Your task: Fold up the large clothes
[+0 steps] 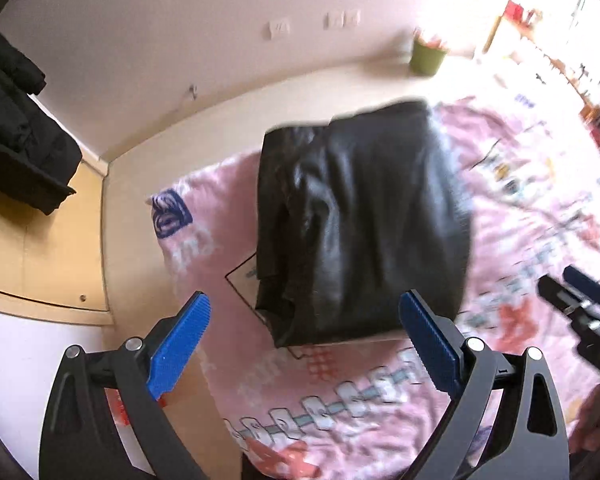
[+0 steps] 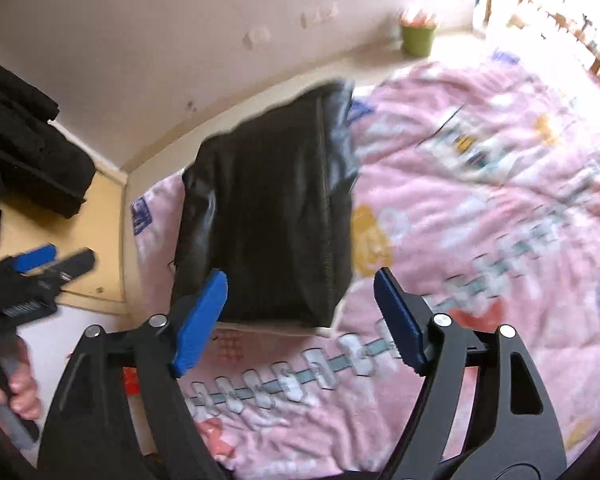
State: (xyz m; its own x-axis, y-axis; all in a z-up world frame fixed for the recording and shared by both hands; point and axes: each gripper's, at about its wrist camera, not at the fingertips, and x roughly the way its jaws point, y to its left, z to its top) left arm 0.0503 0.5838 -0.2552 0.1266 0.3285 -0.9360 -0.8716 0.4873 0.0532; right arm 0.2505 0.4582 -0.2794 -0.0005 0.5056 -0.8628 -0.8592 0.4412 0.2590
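- Writing: the pink bedspread point(image 1: 512, 216) carries cartoon prints and letter-like shapes, all too blurred to read; no brand or label is legible on anything.
- Black jacket point(image 1: 360, 220), shiny and leather-like, lies folded into a rough rectangle on the bedspread, toward the wall side of the bed; in the right wrist view the same jacket point(image 2: 268, 220) sits just ahead of the jaws.
- Left gripper point(image 1: 304, 344): jaws wide open, blue ribbed pads apart, holding nothing; it hovers above the jacket's near edge, not touching it.
- Right gripper point(image 2: 300, 312): jaws wide open too, nothing held; its left pad overlaps the jacket's near corner in view, contact cannot be told.
- The right gripper shows at the right edge of the left wrist view, well apart from the jacket; the left gripper shows at the left edge of the right wrist view, with the left hand point(image 2: 20, 384) wrapped round its handle.
- Edges: the jacket's far edge reaches close to the bed's wall-side rim; its near hem lies straight across the bedspread.
- Room: wide stretch of bare bedspread right of the jacket and toward the camera.
- Dark clothes point(image 1: 16, 128) are piled on a wooden surface point(image 1: 40, 248) left of the bed.
- Green pot point(image 1: 427, 56) stands by the pale wall point(image 1: 180, 20) beyond the bed.
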